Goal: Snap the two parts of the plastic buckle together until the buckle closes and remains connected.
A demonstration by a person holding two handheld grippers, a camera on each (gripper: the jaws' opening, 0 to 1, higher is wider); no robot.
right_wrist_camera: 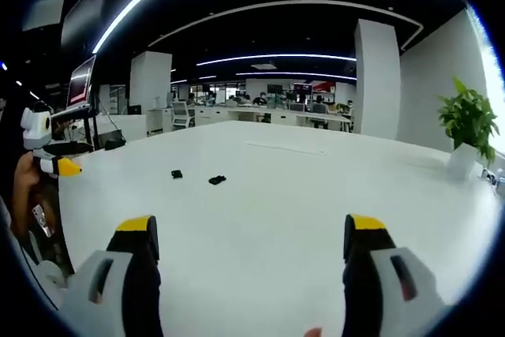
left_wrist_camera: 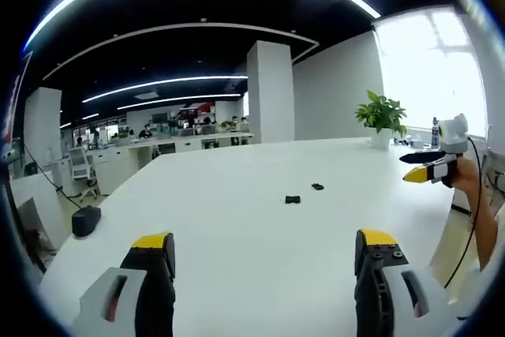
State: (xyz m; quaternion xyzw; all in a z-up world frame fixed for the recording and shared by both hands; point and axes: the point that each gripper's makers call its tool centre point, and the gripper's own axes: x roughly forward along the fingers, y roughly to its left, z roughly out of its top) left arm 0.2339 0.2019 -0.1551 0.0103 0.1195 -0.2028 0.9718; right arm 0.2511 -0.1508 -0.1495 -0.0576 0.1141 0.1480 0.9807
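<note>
We have not begun: both buckle halves (left_wrist_camera: 293,199) (left_wrist_camera: 317,187) lie apart mid-frame on the table (left_wrist_camera: 237,258), our left gripper (left_wrist_camera: 264,252) and right gripper (right_wrist_camera: 251,237) gaping empty.

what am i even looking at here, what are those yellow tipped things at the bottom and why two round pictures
Each round picture comes from a fisheye camera riding on a hand-held gripper, one in each of a person's hands. The yellow-tipped prongs are that gripper's own jaws: the left gripper in the left gripper view, the right gripper in the right gripper view. Both are open and hold nothing. On the white table lie two small black buckle parts, apart, not yet joined. A potted plant stands at the far edge.
</note>
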